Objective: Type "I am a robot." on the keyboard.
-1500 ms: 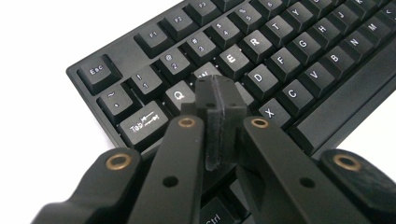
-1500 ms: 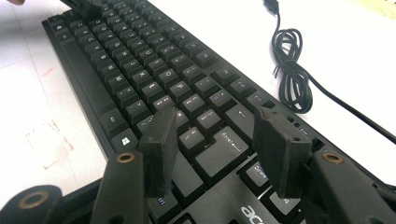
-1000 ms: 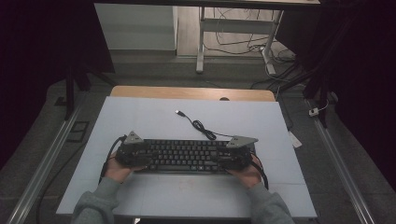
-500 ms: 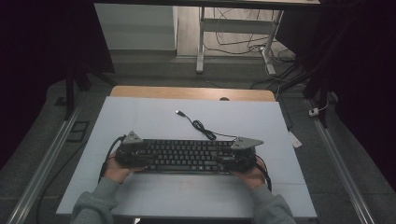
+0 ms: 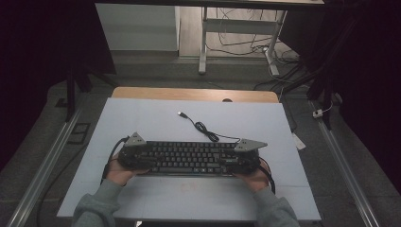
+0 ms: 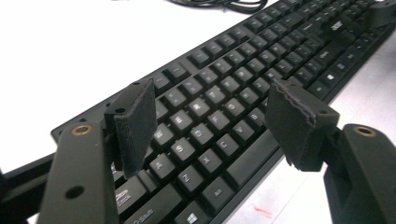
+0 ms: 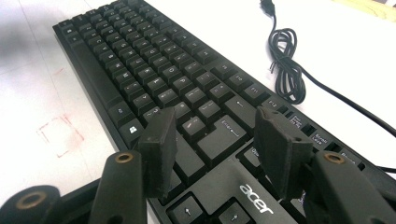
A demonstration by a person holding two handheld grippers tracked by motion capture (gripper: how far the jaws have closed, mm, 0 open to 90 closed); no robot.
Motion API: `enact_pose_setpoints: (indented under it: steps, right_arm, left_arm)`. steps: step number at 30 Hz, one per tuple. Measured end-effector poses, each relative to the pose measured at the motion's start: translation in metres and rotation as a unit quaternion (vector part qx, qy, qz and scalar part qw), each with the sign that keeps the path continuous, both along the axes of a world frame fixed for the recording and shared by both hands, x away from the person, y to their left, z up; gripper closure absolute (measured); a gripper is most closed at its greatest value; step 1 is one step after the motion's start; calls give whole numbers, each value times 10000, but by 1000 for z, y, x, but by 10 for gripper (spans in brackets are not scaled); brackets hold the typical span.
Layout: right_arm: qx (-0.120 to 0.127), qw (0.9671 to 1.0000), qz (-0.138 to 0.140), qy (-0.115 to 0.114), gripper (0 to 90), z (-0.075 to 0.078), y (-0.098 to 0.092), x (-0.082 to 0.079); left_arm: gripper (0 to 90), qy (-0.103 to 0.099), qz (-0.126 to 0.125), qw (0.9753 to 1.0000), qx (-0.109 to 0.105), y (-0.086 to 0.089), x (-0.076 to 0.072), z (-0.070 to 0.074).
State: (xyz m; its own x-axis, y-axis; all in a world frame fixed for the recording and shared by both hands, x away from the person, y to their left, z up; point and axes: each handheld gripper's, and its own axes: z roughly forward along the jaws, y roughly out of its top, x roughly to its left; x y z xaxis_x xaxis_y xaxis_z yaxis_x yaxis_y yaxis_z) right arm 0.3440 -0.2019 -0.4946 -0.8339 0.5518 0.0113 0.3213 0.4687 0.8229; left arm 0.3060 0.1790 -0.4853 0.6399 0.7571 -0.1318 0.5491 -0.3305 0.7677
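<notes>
Hovering over both ends of the black keyboard [image 5: 189, 157] lying near-centre on the white table [image 5: 142, 118]: left gripper [image 6: 212, 123] and right gripper [image 7: 212, 144], jaws apart, gripping nothing. Likely needing lowering and closing next.

A black plastic keyboard [image 5: 189, 157] with pale key legends and a silver "acer" mark lies on the pale blue-white worktop [image 5: 156, 120], which bears a faint red square outline [image 7: 60, 135]. Its coiled cable [image 7: 286, 65] is black. Grey sleeves [image 5: 99, 208].
</notes>
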Motion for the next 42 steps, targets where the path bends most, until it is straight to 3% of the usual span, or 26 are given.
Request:
enact_pose_setpoints:
  steps: [4, 7, 10, 13, 18, 21, 26, 28, 35, 42]
  right_arm:
    - [114, 9999, -36, 15, 493, 1, -3, 0]
    - [13, 10000, -42, 3, 492, 2, -5, -2]
    - [81, 9999, -67, 20, 492, 4, -7, -4]
    - [80, 10000, -57, -15, 492, 4, -8, -6]
    - [151, 9998, -148, -17, 494, 6, -12, -7]
    - [51, 9999, -147, -32, 494, 6, -13, -7]
    - [88, 9998, -162, -8, 494, 6, -14, -5]
    - [67, 9998, -165, -24, 494, 6, -14, -5]
    - [69, 9998, -170, -62, 495, 7, -15, -6]
    - [45, 9998, -180, -51, 496, 6, -15, -5]
  left_arm:
    - [337, 20, -83, 9998, -159, -3, 0, 2]
    - [337, 40, -164, 9996, -212, -7, 0, 2]
    - [337, 56, -207, 9991, -378, -10, -1, 5]
    - [341, -76, -263, 9991, -337, -15, -4, 9]
    - [350, -103, -418, 9982, -407, -23, -8, 13]
    - [362, -102, -574, 9978, -317, -29, -9, 14]
    - [404, -98, -725, 9966, -380, -36, -11, 15]
    - [416, -67, -789, 9964, -290, -38, -11, 13]
    - [450, -33, -857, 9961, -219, -42, -11, 10]
    - [553, 1, -900, 9959, -122, -48, -12, 4]
